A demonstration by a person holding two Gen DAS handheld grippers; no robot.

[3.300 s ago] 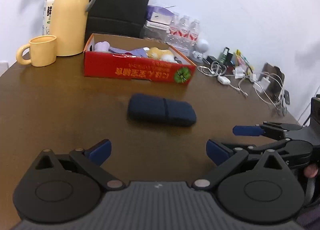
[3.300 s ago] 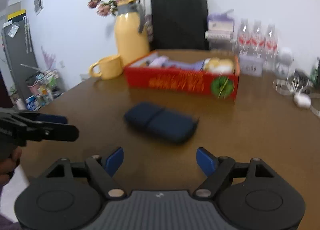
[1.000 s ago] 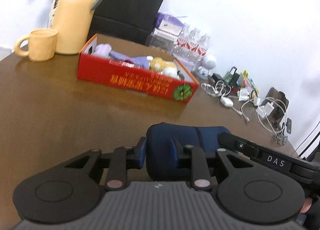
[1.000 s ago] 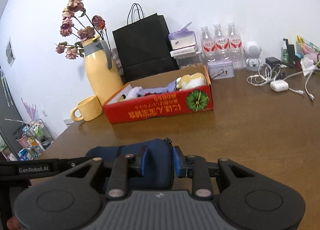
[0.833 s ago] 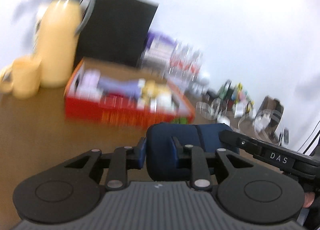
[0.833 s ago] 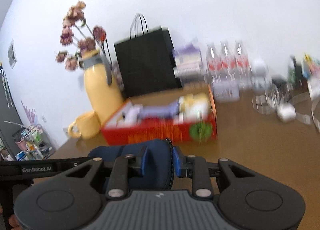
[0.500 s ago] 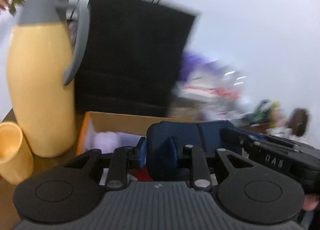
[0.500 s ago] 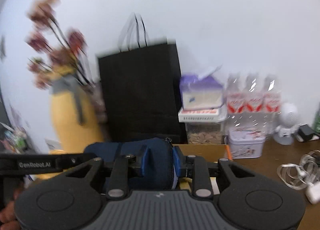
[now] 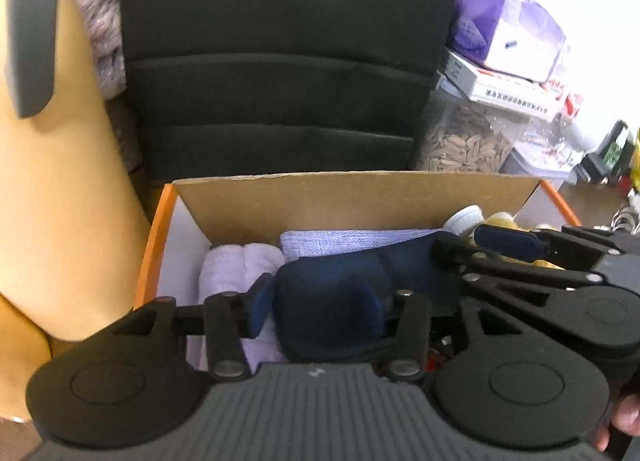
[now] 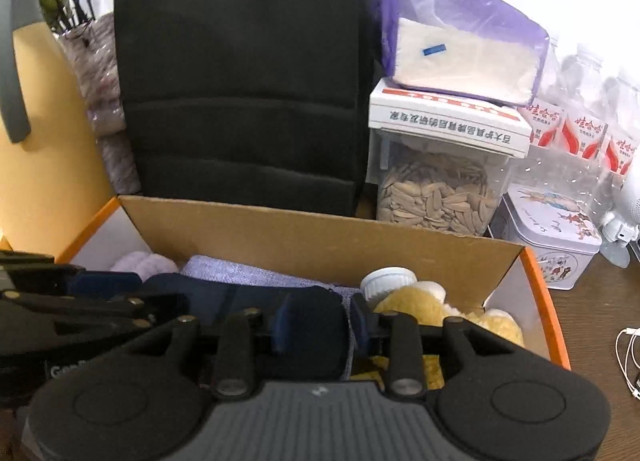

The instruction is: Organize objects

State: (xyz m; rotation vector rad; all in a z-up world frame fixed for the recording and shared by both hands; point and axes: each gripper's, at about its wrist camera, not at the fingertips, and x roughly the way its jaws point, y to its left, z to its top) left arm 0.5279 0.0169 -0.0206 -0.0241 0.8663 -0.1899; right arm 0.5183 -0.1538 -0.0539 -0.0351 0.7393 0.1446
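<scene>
A dark blue soft pouch point(image 9: 328, 293) is held over the open cardboard box point(image 9: 320, 189), low among its contents. My left gripper point(image 9: 316, 307) is shut on the pouch's left end. My right gripper point(image 10: 320, 321) is shut on the pouch's right end point(image 10: 316, 321). Each gripper shows in the other's view: the right one point(image 9: 540, 261) at the right edge, the left one point(image 10: 80, 301) at the left edge. The box point(image 10: 320, 237) holds a lilac cloth point(image 9: 352, 239), a white fluffy roll point(image 9: 236, 265), a white cap point(image 10: 386, 279) and a yellow plush point(image 10: 420, 309).
A black paper bag point(image 10: 240, 73) stands right behind the box. A yellow thermos point(image 9: 60, 181) is at the left. A seed jar point(image 10: 436, 189), stacked boxes, a tin point(image 10: 548, 241), water bottles and cables sit at the right on the brown table point(image 10: 596, 321).
Both grippers closed on the pouch on the table, lifted it and carried it forward. Now it hangs inside the box opening.
</scene>
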